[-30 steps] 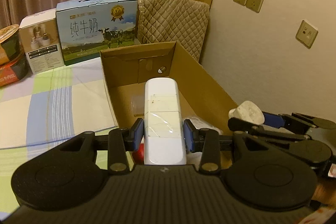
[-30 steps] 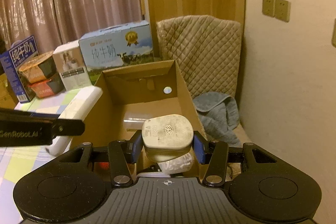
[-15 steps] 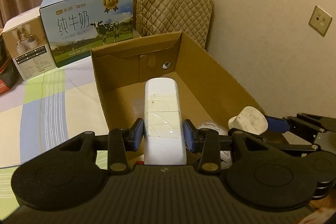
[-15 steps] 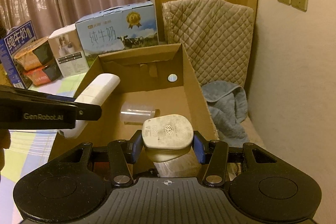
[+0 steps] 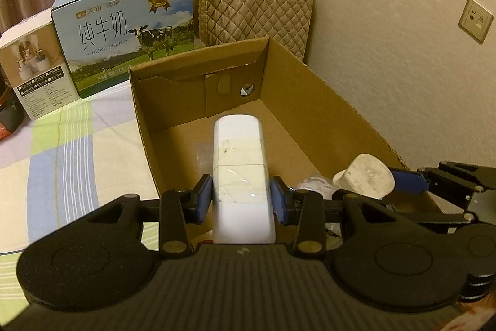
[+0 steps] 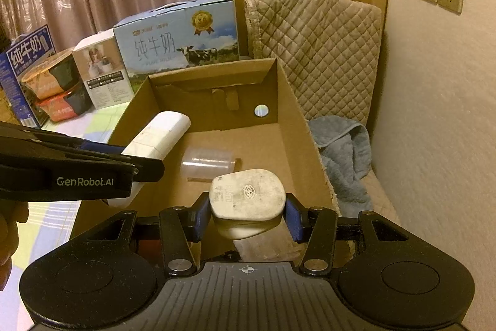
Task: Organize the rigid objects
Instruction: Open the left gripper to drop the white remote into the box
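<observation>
My left gripper [image 5: 241, 200] pinches a long white bar [image 5: 239, 163], blue pads pressed on both its sides at centre frame; the bar points forward over the open box [image 5: 313, 101]. In the right view the same bar [image 6: 161, 134] sits at middle left, slanting over the box's left wall, with the left gripper [image 6: 133, 166] coming in from the left edge.

My right gripper [image 6: 246, 214] clamps a worn white plug [image 6: 247, 195] at lower centre, pads tight against its two sides, held above the near end of the box [image 6: 291, 104]. From the left view the plug [image 5: 364, 179] shows at lower right, over the box's right wall, and the right gripper [image 5: 403, 179] reaches in from the right edge.

On the box floor, just beyond the plug, I see a clear cup [image 6: 208, 165] lying on its side. Something white and crumpled [image 5: 313, 183] lies in the box near the plug; I cannot tell what it is.

Behind the box, upper left, stands a milk carton [image 5: 124, 33] with a smaller white carton [image 5: 31, 58] beside it on the striped cloth [image 5: 71, 151]. A quilted cover [image 6: 316, 51] hangs at upper right, a grey towel [image 6: 341, 151] below it.
</observation>
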{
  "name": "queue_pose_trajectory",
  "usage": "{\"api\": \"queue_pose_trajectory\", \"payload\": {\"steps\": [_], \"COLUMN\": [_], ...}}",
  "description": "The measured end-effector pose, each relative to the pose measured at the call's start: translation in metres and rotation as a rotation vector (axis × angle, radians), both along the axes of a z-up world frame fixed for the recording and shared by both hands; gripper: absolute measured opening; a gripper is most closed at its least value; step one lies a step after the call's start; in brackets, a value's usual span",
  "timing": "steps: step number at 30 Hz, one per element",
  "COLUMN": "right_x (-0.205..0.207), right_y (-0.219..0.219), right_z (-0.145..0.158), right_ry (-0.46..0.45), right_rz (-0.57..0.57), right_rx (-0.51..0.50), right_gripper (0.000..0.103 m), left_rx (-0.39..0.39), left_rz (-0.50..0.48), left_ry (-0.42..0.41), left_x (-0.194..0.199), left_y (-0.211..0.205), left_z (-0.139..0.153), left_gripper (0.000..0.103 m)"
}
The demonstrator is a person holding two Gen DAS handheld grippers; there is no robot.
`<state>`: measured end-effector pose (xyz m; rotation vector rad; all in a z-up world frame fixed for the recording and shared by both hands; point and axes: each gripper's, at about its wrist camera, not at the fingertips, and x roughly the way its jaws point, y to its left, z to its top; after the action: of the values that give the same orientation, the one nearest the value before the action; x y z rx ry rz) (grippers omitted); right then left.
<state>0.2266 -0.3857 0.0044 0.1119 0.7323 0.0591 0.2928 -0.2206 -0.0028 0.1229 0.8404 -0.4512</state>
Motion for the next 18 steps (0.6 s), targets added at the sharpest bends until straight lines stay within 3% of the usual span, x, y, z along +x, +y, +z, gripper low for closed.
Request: {"api": "queue_pose_trajectory", "payload": {"steps": [18], "right_x": [0.0003], "right_y": [0.0016], "right_z": [-0.0009], "right_ry": [0.004], "right_rz": [0.0], "right_rx": [-0.001], "right_gripper": [0.046], "left_rx": [0.004], "left_rz": [0.004], "left_ry": [0.006], "left_x": [0.0029], "left_y": [0.001], "left_z": [-0.0061], "left_gripper": [0.036]}}
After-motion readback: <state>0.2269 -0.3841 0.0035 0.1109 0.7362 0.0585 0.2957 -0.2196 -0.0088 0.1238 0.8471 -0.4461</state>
